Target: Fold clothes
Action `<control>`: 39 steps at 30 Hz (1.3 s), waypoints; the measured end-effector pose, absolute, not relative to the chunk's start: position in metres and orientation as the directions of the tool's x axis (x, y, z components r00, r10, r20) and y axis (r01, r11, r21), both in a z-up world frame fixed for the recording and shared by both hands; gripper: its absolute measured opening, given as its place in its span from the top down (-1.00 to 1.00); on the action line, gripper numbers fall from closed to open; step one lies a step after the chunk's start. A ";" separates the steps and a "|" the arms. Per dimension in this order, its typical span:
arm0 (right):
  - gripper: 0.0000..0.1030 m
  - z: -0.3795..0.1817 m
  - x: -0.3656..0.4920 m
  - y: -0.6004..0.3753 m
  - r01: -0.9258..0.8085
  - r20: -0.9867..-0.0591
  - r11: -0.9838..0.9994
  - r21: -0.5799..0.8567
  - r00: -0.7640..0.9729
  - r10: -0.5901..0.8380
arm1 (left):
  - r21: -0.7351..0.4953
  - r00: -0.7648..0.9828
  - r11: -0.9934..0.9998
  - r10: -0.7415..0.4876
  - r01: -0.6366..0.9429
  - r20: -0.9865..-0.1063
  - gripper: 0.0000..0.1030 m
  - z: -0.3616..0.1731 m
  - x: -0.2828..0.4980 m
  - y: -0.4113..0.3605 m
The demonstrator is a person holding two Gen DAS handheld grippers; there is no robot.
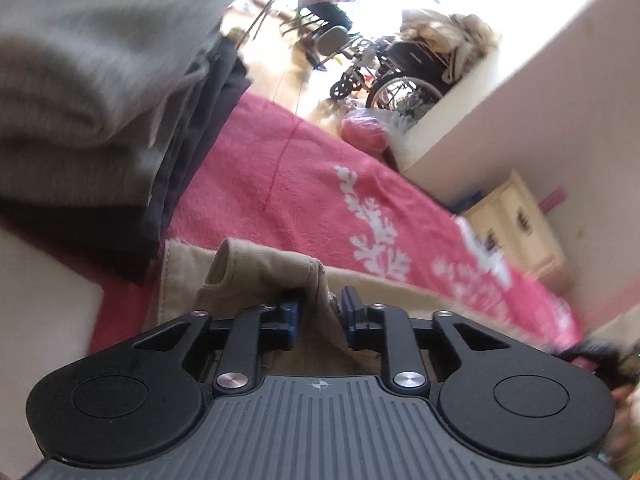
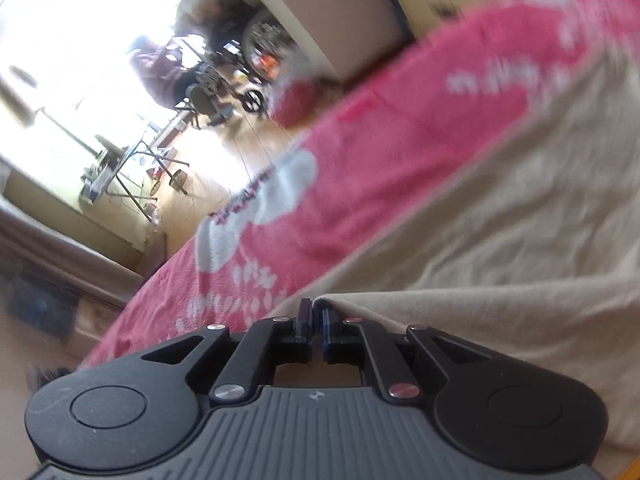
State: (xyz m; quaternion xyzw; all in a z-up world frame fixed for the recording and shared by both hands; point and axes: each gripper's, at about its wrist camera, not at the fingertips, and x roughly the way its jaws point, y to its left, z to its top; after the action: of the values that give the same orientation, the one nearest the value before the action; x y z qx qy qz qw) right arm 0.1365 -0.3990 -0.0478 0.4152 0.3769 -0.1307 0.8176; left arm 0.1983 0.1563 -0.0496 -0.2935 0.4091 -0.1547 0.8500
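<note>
Tan clothes (image 1: 256, 272) lie on the pink blanket (image 1: 304, 184) on the bed. My left tool (image 1: 320, 312) is a bit apart, cloth bunched loosely between. My right tool (image 2: 316, 322) has only a thin gap, with the cloth's edge (image 2: 460, 240) at its tips.

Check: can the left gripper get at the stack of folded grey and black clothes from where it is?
Probably yes. The folded grey and black stack sits on the pink blanket just beyond and left of the left gripper, nothing between; but beige garment fabric sits between its part-open jaws.
</note>
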 end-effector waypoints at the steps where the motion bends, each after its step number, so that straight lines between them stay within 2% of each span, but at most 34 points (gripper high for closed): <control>1: 0.61 -0.057 0.138 -0.407 0.544 -0.728 0.576 0.611 0.672 0.137 | -0.656 0.620 0.755 -0.516 0.003 -0.591 0.40 -0.051 0.199 0.161; 4: 0.27 -0.072 0.134 -0.424 0.579 -0.710 0.457 0.675 0.679 0.188 | -0.752 0.635 0.656 -0.552 -0.070 -0.540 0.15 -0.055 0.199 0.175; 7: 0.05 -0.076 0.131 -0.433 0.582 -0.688 0.392 0.712 0.691 0.224 | -0.850 0.692 0.499 -0.554 -0.169 -0.463 0.00 -0.061 0.194 0.197; 8: 0.05 -0.075 0.131 -0.434 0.581 -0.684 0.385 0.717 0.692 0.231 | -0.866 0.712 0.464 -0.543 -0.187 -0.445 -0.02 -0.061 0.191 0.203; 12: -0.03 -0.068 0.123 -0.433 0.565 -0.668 0.375 0.735 0.698 0.256 | -0.845 0.735 0.494 -0.493 -0.204 -0.466 -0.03 -0.053 0.180 0.210; 15: -0.15 -0.052 0.111 -0.423 0.516 -0.660 0.442 0.734 0.694 0.288 | -0.802 0.699 0.573 -0.506 -0.166 -0.506 -0.03 -0.037 0.164 0.201; 18: -0.16 -0.031 0.086 -0.414 0.485 -0.668 0.505 0.714 0.688 0.282 | -0.748 0.660 0.660 -0.531 -0.070 -0.531 -0.04 -0.010 0.132 0.195; 22: -0.20 -0.008 0.032 -0.394 0.413 -0.624 0.493 0.766 0.663 0.414 | -0.684 0.627 0.730 -0.531 -0.004 -0.570 -0.15 0.011 0.067 0.190; 25: -0.23 -0.021 -0.020 -0.370 0.429 -0.600 0.423 0.798 0.633 0.489 | -0.648 0.592 0.762 -0.516 -0.012 -0.619 -0.30 0.002 0.030 0.180; 28: -0.24 -0.064 -0.057 -0.348 0.508 -0.601 0.330 0.796 0.594 0.535 | -0.621 0.595 0.781 -0.468 -0.069 -0.654 -0.30 -0.020 0.023 0.174; 31: -0.19 -0.103 -0.070 -0.343 0.550 -0.574 0.222 0.805 0.628 0.526 | -0.646 0.626 0.745 -0.427 -0.166 -0.652 -0.30 -0.044 0.032 0.175; 37: -0.08 -0.123 -0.053 -0.354 0.487 -0.491 0.139 0.862 0.734 0.470 | -0.747 0.679 0.607 -0.429 -0.273 -0.596 -0.28 -0.072 0.054 0.185; 39: 0.02 -0.128 -0.046 -0.358 0.484 -0.483 0.120 0.867 0.755 0.443 | -0.733 0.695 0.621 -0.398 -0.276 -0.598 -0.14 -0.073 0.054 0.180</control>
State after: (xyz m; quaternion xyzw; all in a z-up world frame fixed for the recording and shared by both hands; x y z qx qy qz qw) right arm -0.0461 -0.3575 -0.1277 0.6630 0.3496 -0.0155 0.6618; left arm 0.0540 0.1803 -0.0727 -0.4336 0.3884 -0.0375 0.8122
